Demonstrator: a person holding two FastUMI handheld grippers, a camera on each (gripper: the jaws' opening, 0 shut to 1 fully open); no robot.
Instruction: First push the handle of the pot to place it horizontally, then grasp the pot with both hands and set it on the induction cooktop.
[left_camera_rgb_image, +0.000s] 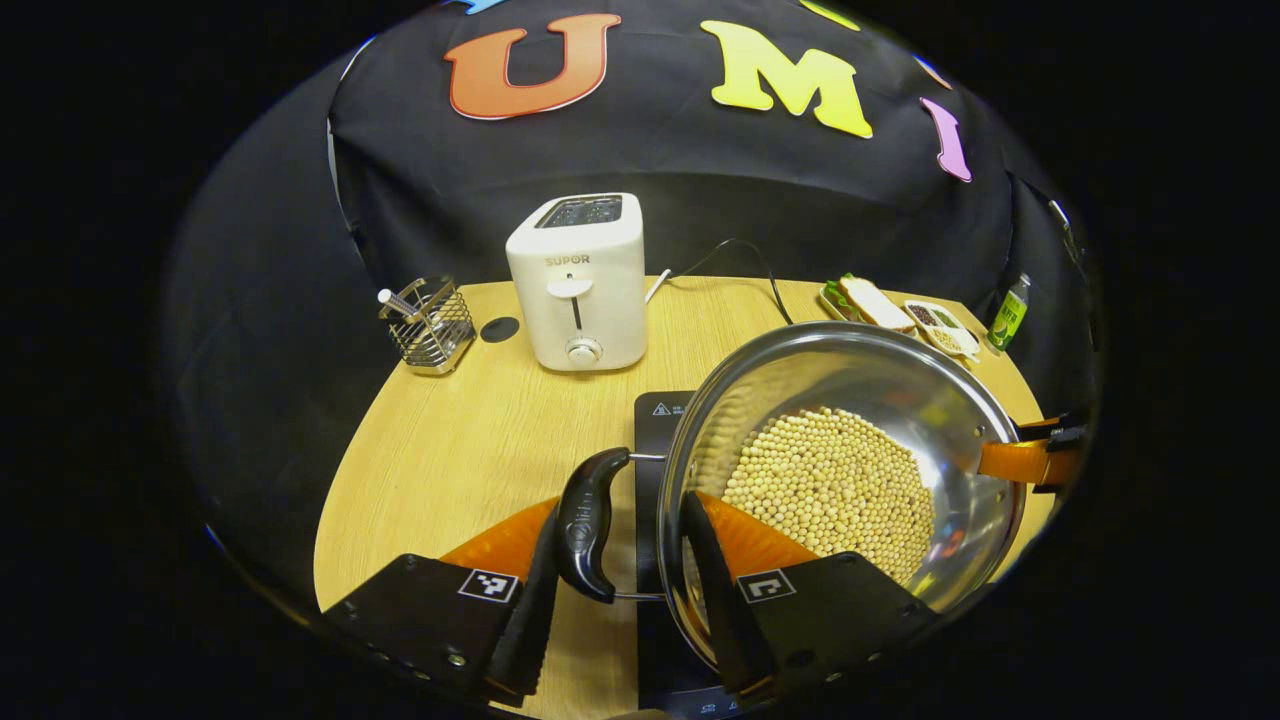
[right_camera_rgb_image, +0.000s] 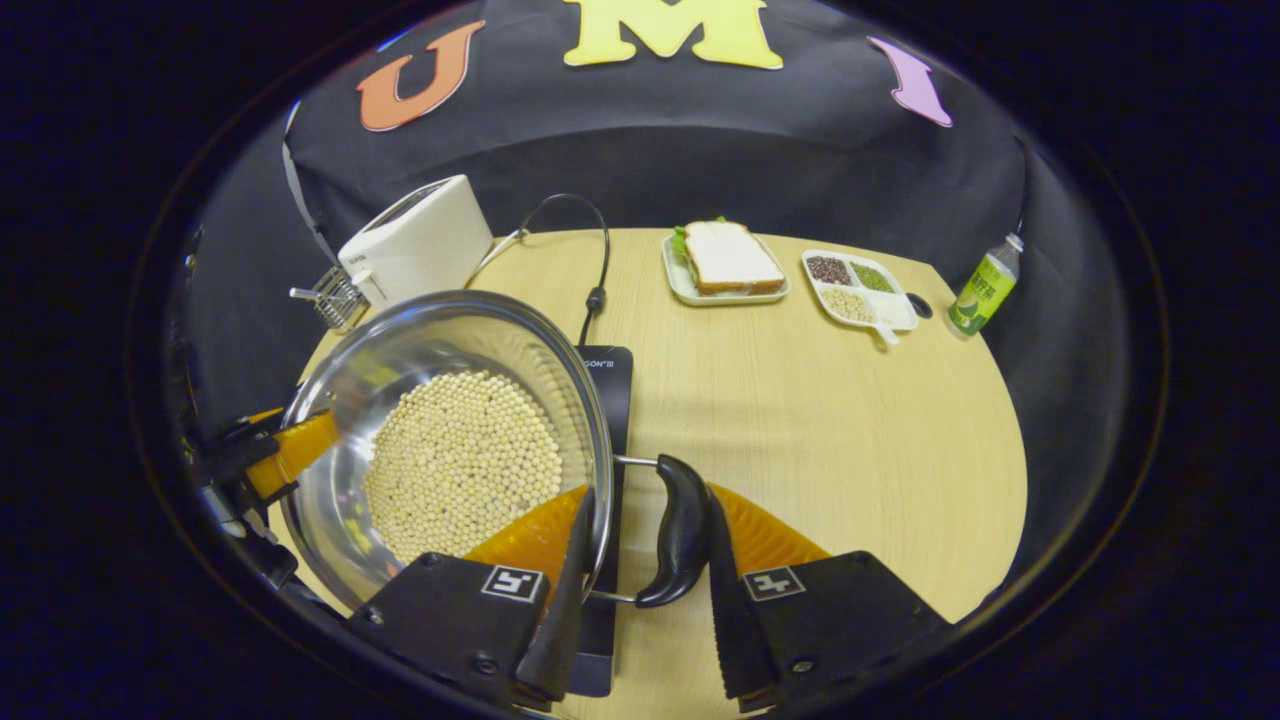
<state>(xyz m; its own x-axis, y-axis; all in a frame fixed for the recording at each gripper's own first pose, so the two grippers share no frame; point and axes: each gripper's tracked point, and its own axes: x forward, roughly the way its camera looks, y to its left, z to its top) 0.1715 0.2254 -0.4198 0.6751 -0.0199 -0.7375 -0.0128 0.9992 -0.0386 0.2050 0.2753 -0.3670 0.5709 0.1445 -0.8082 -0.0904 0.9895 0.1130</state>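
Beans (left_camera_rgb_image: 835, 485) cover the bottom of the steel pot (left_camera_rgb_image: 900, 390), which sits over the dark induction cooktop (left_camera_rgb_image: 655, 410) on the wooden counter (left_camera_rgb_image: 470, 430). In the left gripper view, the left hand-held gripper (left_camera_rgb_image: 620, 560) straddles one black side handle (left_camera_rgb_image: 587, 525) of the pot: one finger lies against the handle's outer side, the other reaches inside the pot's rim, and whether both press is unclear. In the right gripper view, the right hand-held gripper (right_camera_rgb_image: 640, 580) brackets the opposite handle (right_camera_rgb_image: 682, 530) the same way, one finger inside the rim (right_camera_rgb_image: 575, 560) and one just outside the handle; a firm clamp cannot be told. Behind stand a white toaster (left_camera_rgb_image: 580, 280) and a wire rack (left_camera_rgb_image: 428, 325), with a sandwich plate (right_camera_rgb_image: 727, 262), a divided dish (right_camera_rgb_image: 858, 288) and a green bottle (right_camera_rgb_image: 985, 285) to the far side.
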